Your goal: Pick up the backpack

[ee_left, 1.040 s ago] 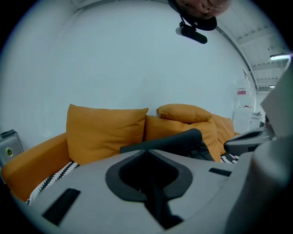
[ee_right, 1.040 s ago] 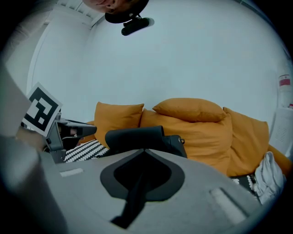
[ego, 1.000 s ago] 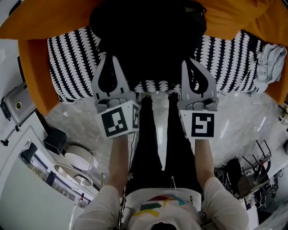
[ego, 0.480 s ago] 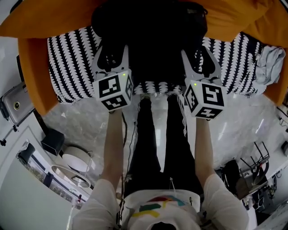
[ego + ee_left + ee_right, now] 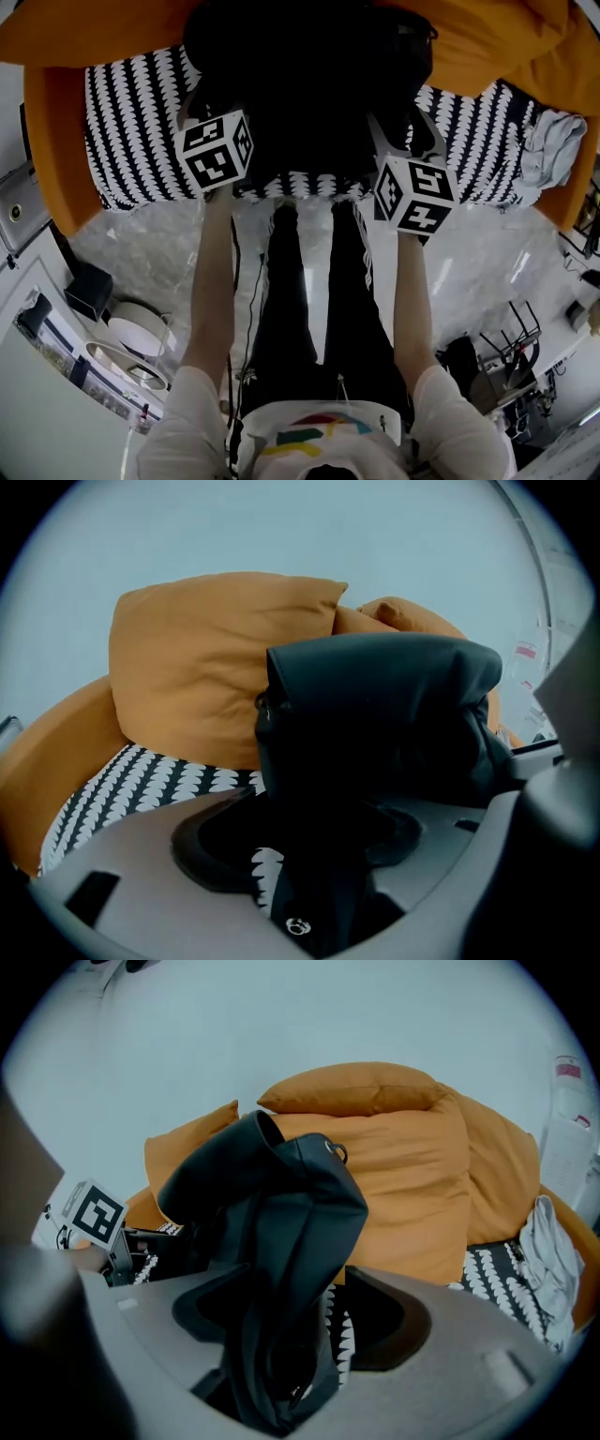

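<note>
L+R tools [image 5: 309, 869] [image 5: 286, 1340] newly wide astride backpack [image 5: 309, 84]

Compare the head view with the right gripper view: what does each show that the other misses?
Head view only: the person's legs and the pale floor. Right gripper view only: backpack fabric standing between the jaws of the right tool, which have just been opening, and the wall behind. Both: the black backpack, orange cushions, the black-and-white cover and a grey cloth.
</note>
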Action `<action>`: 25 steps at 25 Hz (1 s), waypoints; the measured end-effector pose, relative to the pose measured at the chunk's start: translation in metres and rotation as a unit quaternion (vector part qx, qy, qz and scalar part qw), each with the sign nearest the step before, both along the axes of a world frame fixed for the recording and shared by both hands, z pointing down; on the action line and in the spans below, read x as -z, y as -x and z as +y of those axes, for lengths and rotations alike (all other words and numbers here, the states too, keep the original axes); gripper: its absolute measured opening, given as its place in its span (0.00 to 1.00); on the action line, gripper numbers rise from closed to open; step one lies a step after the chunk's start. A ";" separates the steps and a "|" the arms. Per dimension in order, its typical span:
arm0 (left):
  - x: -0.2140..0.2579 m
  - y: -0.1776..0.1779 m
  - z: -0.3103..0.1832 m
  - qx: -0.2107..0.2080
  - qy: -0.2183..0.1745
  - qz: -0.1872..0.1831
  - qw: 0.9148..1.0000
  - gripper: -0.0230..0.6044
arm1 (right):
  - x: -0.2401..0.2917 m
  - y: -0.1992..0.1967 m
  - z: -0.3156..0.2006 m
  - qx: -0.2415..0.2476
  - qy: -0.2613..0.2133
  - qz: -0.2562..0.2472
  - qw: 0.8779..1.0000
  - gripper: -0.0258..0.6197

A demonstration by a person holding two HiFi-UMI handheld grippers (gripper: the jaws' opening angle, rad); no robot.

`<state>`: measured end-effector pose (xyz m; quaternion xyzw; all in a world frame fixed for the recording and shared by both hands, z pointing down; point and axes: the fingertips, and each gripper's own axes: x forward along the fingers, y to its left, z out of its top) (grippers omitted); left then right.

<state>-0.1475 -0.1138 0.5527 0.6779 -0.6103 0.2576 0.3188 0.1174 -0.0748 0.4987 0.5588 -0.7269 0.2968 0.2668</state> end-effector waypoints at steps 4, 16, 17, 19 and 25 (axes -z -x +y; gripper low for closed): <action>-0.013 -0.005 -0.002 -0.015 0.024 -0.007 1.000 0.46 | -0.006 -0.010 -0.004 -0.006 0.014 -0.003 1.000 0.52; -0.037 -0.012 -0.002 -0.034 0.115 0.045 0.992 0.47 | -0.030 -0.001 -0.010 -0.011 0.052 -0.041 0.998 0.46; -0.037 -0.012 -0.002 -0.036 0.114 0.046 0.992 0.47 | -0.031 0.000 -0.011 -0.013 0.054 -0.044 0.998 0.41; -0.038 -0.014 -0.001 -0.037 0.110 0.049 0.992 0.46 | -0.034 0.000 -0.012 -0.015 0.051 -0.033 0.998 0.39; -0.043 -0.011 0.005 -0.037 0.106 0.023 0.993 0.45 | -0.043 0.007 -0.009 -0.009 0.050 -0.016 0.999 0.34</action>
